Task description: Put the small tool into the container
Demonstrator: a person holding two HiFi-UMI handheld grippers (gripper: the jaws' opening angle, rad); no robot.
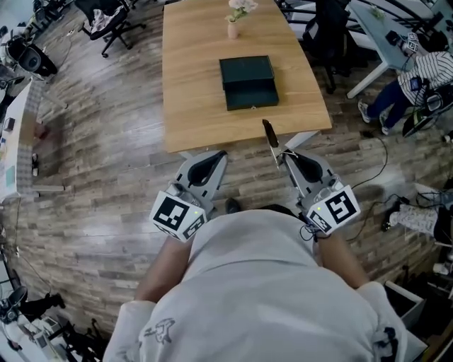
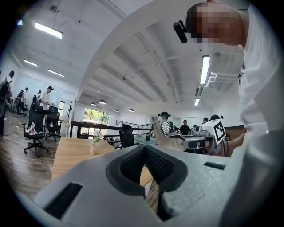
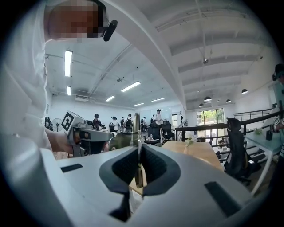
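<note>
A dark green container lies open on the wooden table, its lid raised at the far side. My right gripper hovers just short of the table's near edge, shut on the small tool, whose dark handle points toward the table. In the right gripper view the tool's thin metal shaft stands clamped between the closed jaws of the right gripper. My left gripper floats beside it at the left, shut and holding nothing. The left gripper shows its pads touching at the tip.
A small vase with flowers stands at the table's far end. Office chairs sit at the far left, and a seated person is at a desk on the right. Cables trail over the wood floor at the right.
</note>
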